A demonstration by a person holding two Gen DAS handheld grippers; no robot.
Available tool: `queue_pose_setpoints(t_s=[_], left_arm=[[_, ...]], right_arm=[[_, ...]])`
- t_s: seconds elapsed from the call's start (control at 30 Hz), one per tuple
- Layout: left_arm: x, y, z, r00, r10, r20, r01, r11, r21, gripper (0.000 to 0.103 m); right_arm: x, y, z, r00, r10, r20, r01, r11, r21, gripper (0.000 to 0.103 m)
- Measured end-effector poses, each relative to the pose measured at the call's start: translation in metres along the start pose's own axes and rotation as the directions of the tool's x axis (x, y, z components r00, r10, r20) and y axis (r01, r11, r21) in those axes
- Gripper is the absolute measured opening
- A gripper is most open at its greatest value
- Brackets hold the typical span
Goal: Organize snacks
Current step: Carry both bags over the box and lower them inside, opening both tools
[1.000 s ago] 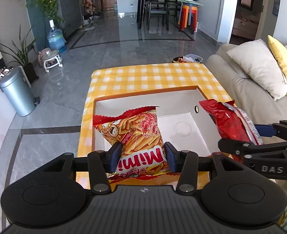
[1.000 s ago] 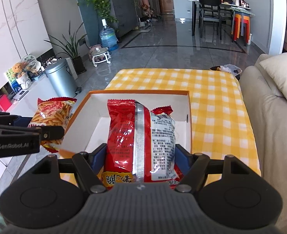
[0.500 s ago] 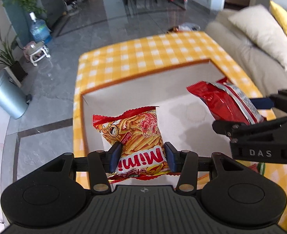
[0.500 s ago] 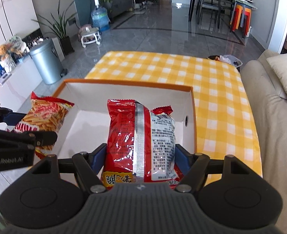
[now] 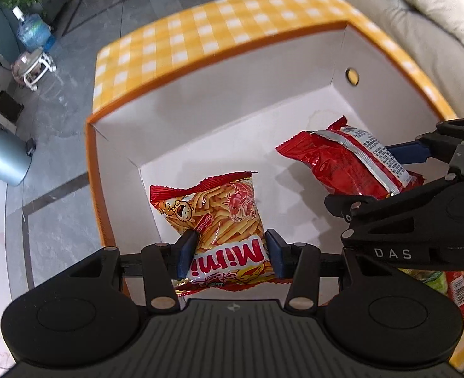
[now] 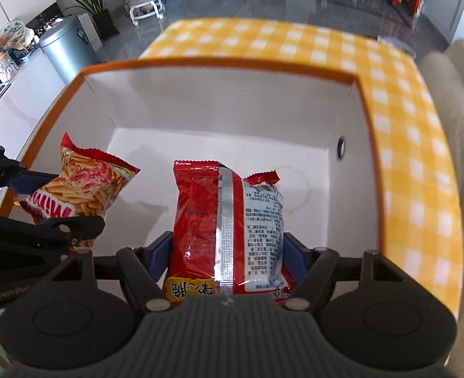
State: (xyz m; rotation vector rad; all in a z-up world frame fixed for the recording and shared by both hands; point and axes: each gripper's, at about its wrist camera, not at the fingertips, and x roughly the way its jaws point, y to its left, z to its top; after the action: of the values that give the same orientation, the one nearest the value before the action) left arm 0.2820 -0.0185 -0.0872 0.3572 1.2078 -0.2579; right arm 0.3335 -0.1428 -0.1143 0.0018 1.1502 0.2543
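My left gripper [image 5: 229, 253] is shut on an orange Mimi snack bag [image 5: 213, 208] and holds it over the left side of a white cardboard box with an orange rim [image 5: 219, 60]. My right gripper [image 6: 227, 253] is shut on a red snack bag with a silver seam [image 6: 225, 217] and holds it over the box's middle right. The red bag also shows in the left wrist view [image 5: 345, 163], and the Mimi bag in the right wrist view [image 6: 87, 189]. Both bags hang inside the box's opening, above its white floor [image 6: 200, 154].
The box sits on a table with a yellow checked cloth [image 6: 295, 41]. A beige sofa [image 5: 421, 15] stands to the right. A grey bin [image 6: 65, 47] and a white cabinet stand to the left. More snack packets [image 5: 446, 283] lie near the box's front right.
Both grippers have moved forward and tilted down over the box, each with its bag. The bags now hang lower inside the box opening.
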Motion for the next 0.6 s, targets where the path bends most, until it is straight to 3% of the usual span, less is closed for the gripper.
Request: queue_pose_setpoints(t_s=[0.4,0.6], left_arm=[[0.022,-0.004,0.0,0.994,0.045,-0.102,-0.039,0.998,0.057,0.054],[0.025,-0.002,0.0,0.992,0.053,-0.117,-0.049,0.998,0.036,0.058]], right_arm=[[0.032,0.003,-0.006,0.993,0.031,-0.11,-0.029,0.999,0.026,0.07],[0.037,0.003,-0.004,0.988,0.051,-0.145,-0.044,0.998,0.051,0.07]])
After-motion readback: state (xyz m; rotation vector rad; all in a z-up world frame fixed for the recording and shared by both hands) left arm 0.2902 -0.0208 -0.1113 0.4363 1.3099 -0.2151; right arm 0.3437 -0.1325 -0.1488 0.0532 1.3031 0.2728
